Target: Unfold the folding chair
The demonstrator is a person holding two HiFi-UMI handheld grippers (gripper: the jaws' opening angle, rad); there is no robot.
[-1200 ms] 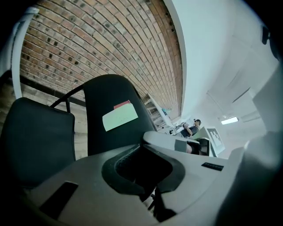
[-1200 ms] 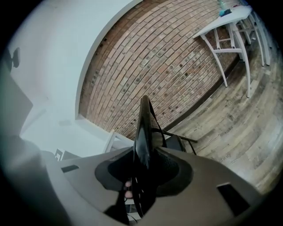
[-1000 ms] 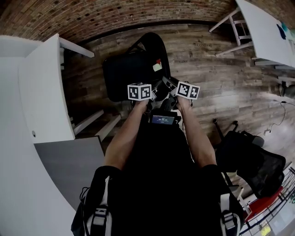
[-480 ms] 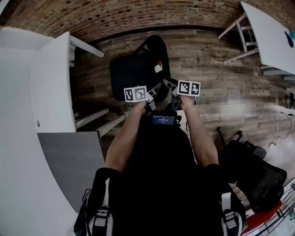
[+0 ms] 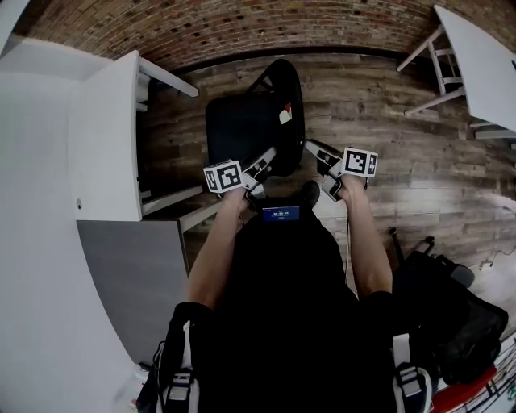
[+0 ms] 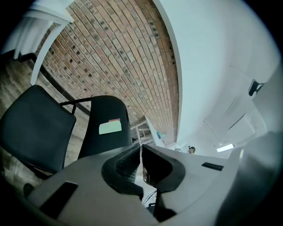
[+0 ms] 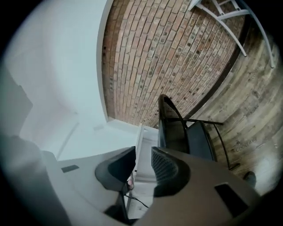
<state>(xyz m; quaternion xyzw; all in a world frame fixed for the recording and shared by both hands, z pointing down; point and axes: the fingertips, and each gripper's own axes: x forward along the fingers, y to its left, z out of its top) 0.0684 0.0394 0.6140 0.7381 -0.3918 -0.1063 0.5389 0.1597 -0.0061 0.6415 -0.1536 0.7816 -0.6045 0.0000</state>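
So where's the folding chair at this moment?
In the head view the folding chair stands at top centre on the wood floor, right of the white table, near the brick wall.

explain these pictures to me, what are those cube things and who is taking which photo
No robot here: a person holds a two-jaw gripper in each hand, and the marker cubes are parts of those. The head view comes from a camera on the person's head, looking down; the two gripper views come from cameras riding on each gripper. The left gripper has its jaws shut on nothing; the right gripper has its jaws apart, also empty. Ahead, on the wooden plank floor, a black folding chair stands opened out near a red brick wall.
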